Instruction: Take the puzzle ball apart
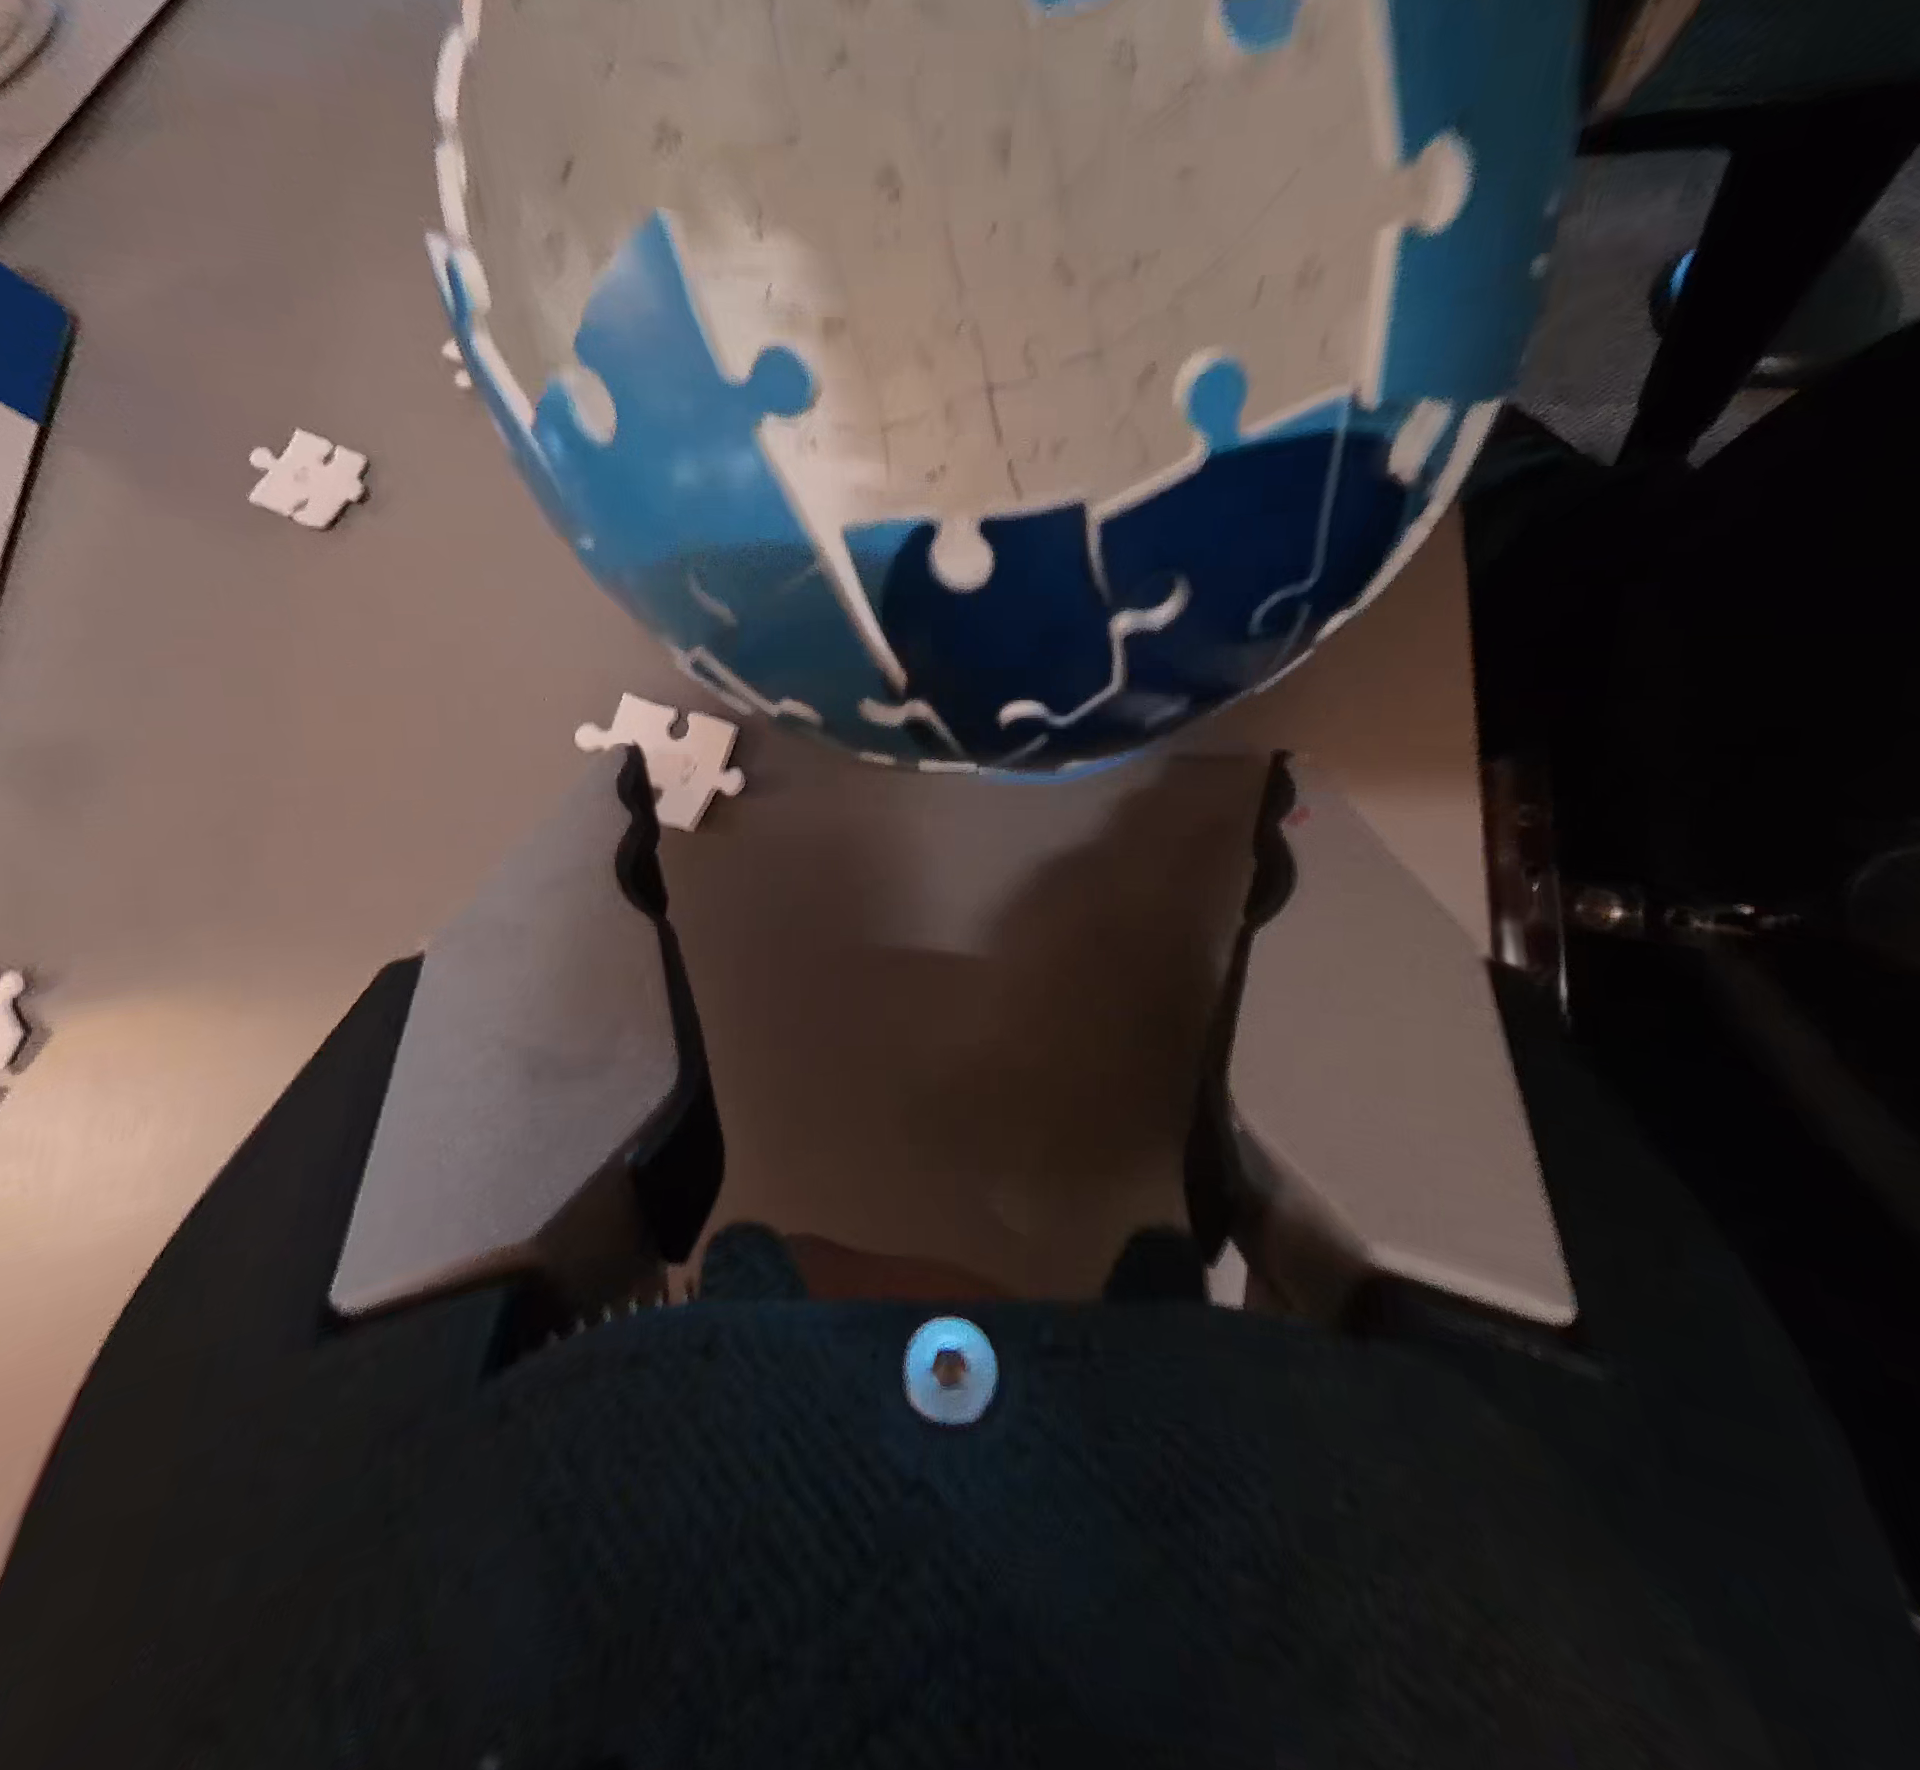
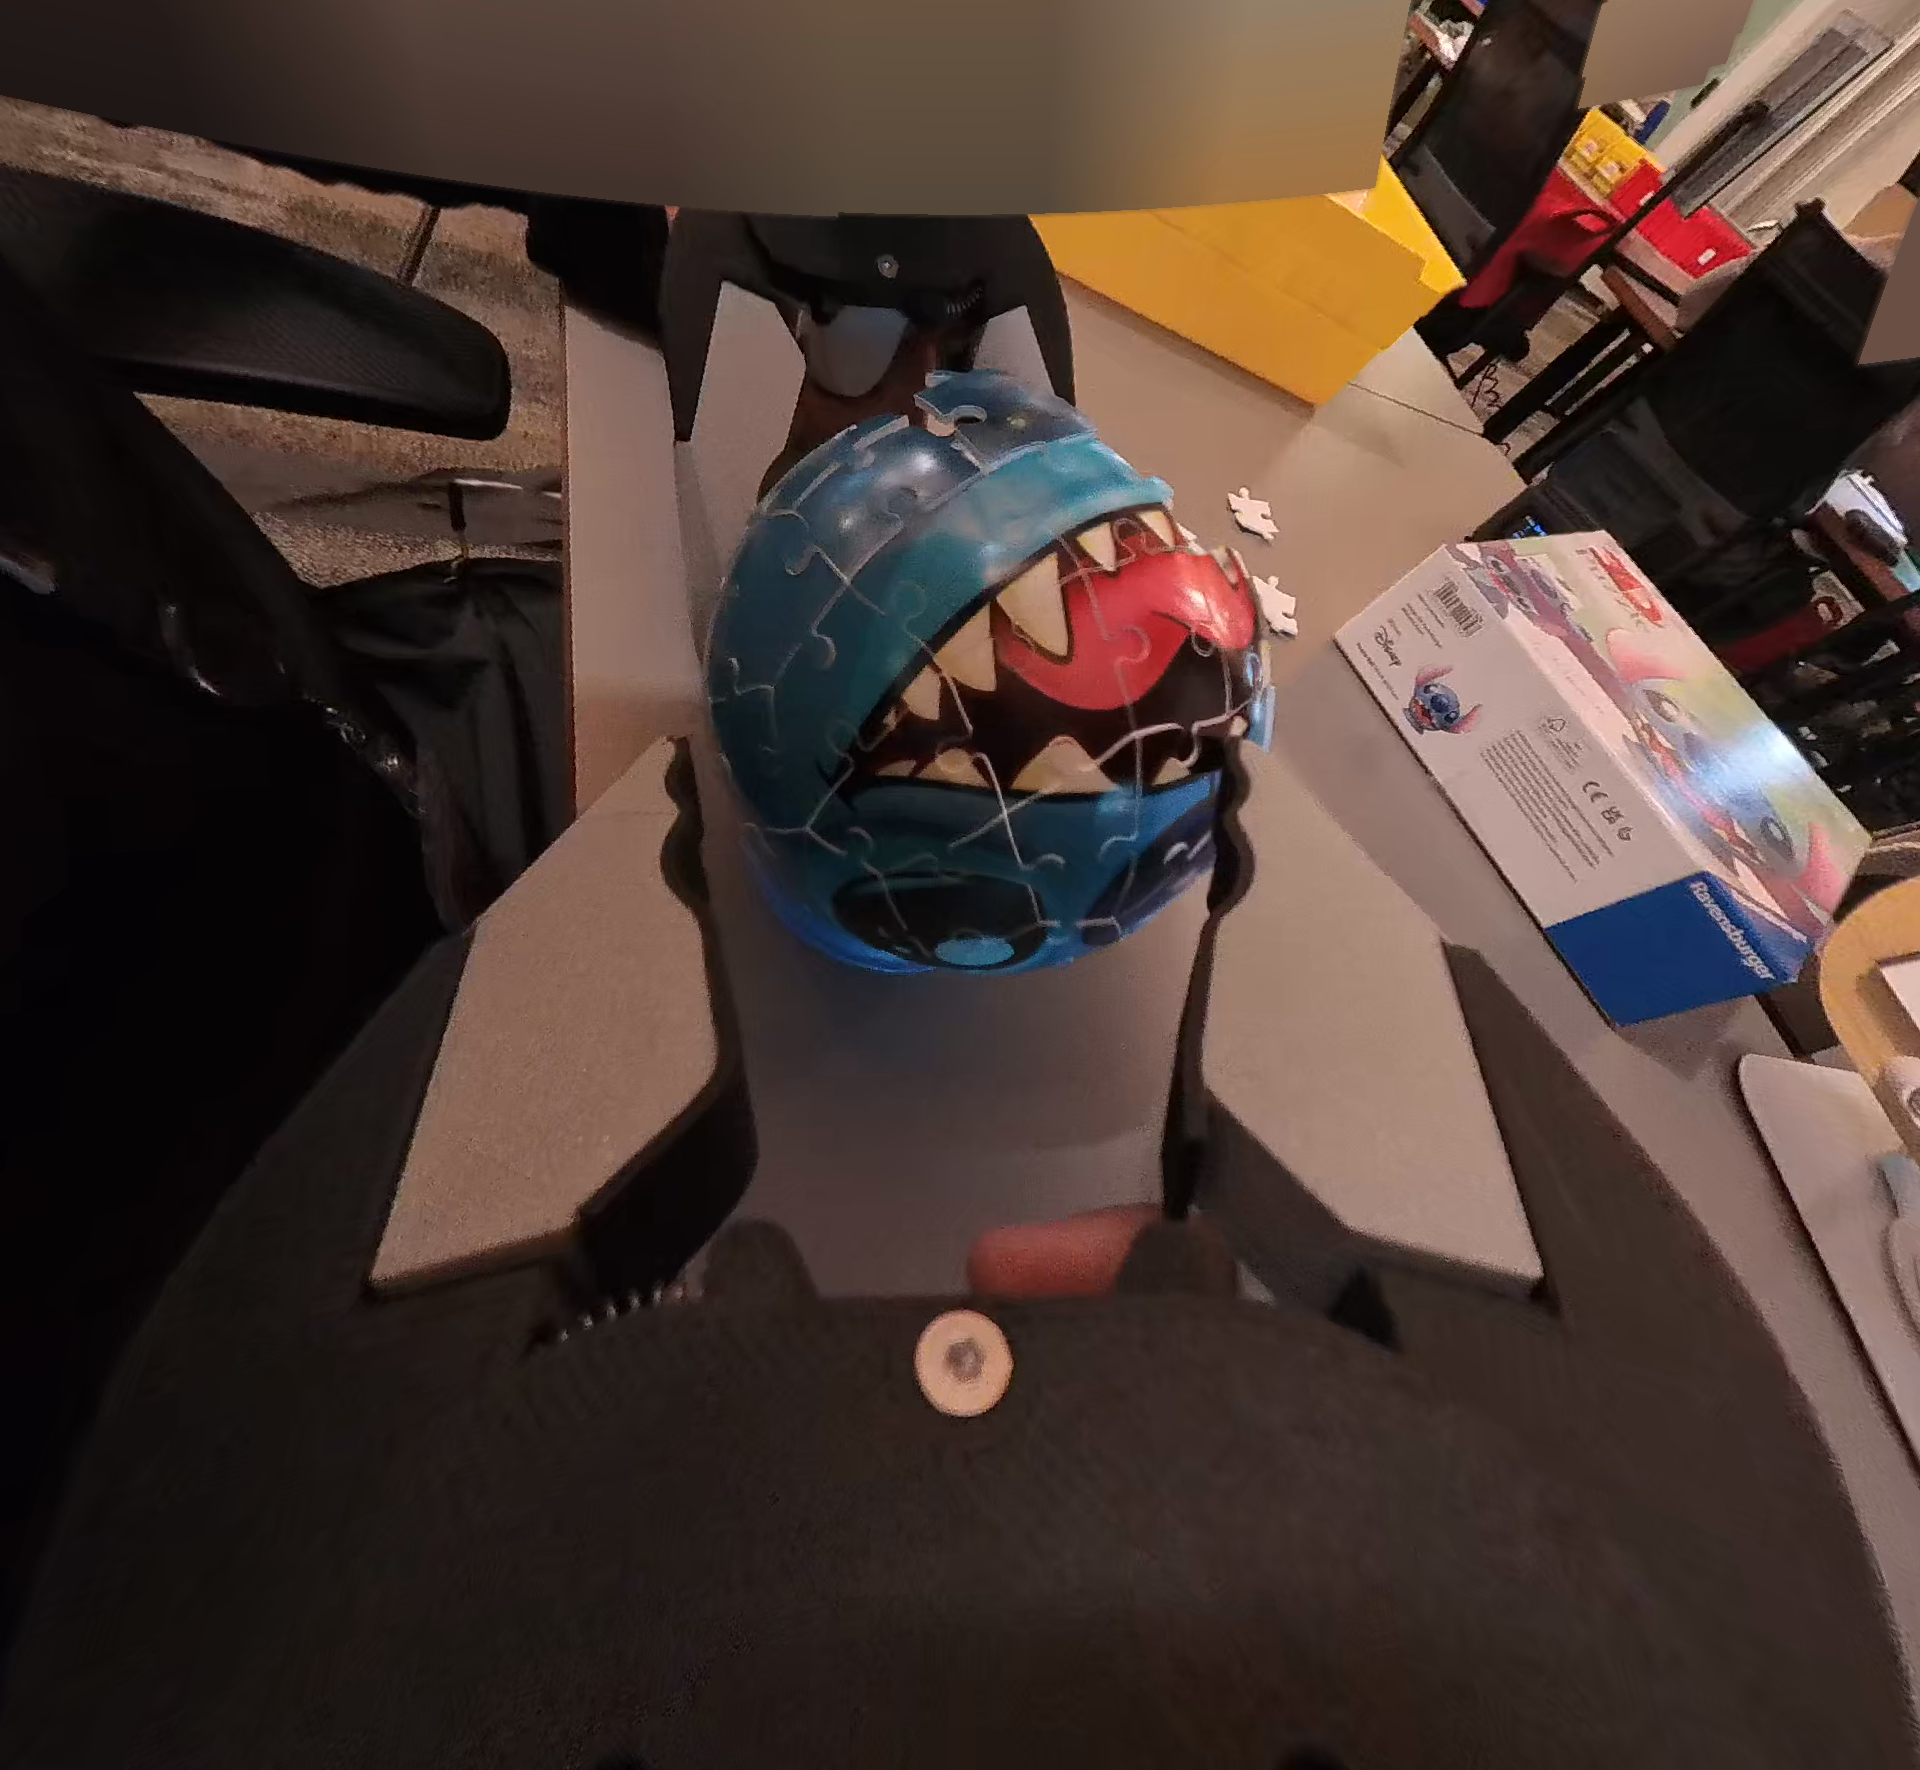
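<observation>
The puzzle ball (image 2: 987, 702) is blue with a toothed red mouth printed on it. It sits between the fingertips (image 2: 1231, 785) of my right gripper (image 2: 956, 775), which touch its two sides just above the grey table (image 2: 935, 1097). In the left wrist view the ball (image 1: 935, 214) shows its open side: a white inside with blue pieces around the gap. My left gripper (image 1: 956, 785) is open and empty, its tips just short of the ball; it also shows behind the ball in the right wrist view (image 2: 873, 318). Loose white pieces (image 1: 670, 759) (image 1: 309, 477) lie on the table.
The puzzle's box (image 2: 1600, 764) lies on the table to the right, with two loose pieces (image 2: 1278, 603) near it. A yellow bin (image 2: 1247, 297) stands at the back. A black chair (image 2: 260, 318) is beyond the table's left edge. A grey mat (image 2: 1829, 1201) lies near right.
</observation>
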{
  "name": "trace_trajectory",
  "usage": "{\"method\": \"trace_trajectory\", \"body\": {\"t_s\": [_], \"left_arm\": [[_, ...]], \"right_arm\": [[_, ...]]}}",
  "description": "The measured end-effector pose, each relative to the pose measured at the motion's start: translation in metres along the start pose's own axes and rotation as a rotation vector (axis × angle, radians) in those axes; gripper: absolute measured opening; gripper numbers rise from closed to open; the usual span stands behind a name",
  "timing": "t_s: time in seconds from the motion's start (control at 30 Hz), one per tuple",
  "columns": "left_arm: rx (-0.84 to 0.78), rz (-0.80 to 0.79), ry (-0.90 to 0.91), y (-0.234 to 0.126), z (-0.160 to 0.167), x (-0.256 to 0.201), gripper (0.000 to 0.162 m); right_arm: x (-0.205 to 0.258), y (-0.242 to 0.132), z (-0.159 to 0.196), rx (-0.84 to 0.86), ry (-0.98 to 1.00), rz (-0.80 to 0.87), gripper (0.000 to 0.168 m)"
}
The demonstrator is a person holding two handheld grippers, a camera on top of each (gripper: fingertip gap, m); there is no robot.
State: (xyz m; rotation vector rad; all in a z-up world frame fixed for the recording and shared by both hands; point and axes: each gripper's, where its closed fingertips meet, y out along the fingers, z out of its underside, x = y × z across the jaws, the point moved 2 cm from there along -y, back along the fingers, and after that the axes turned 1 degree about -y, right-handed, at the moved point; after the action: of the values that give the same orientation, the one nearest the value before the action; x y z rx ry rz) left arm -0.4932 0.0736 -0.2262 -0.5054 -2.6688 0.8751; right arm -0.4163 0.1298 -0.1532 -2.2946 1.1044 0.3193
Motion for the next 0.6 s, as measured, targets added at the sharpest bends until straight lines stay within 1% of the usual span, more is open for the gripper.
{"method": "trace_trajectory", "body": {"t_s": [0.2,0.3,0.47,0.6], "left_arm": [[-0.075,0.047,-0.048,0.0,-0.014,-0.003,0.105],[-0.105,0.058,-0.07,-0.003,-0.016,-0.003,0.104],[-0.151,0.07,-0.107,-0.008,-0.02,-0.001,0.103],[-0.162,0.076,-0.124,-0.01,-0.02,0.0,0.105]], "right_arm": [[-0.009,0.005,0.013,0.027,0.05,-0.029,0.095],[-0.012,0.008,0.017,0.014,0.096,-0.068,0.095],[-0.016,0.013,0.026,-0.036,0.243,-0.165,0.097],[-0.017,0.016,0.029,-0.073,0.299,-0.199,0.097]]}}
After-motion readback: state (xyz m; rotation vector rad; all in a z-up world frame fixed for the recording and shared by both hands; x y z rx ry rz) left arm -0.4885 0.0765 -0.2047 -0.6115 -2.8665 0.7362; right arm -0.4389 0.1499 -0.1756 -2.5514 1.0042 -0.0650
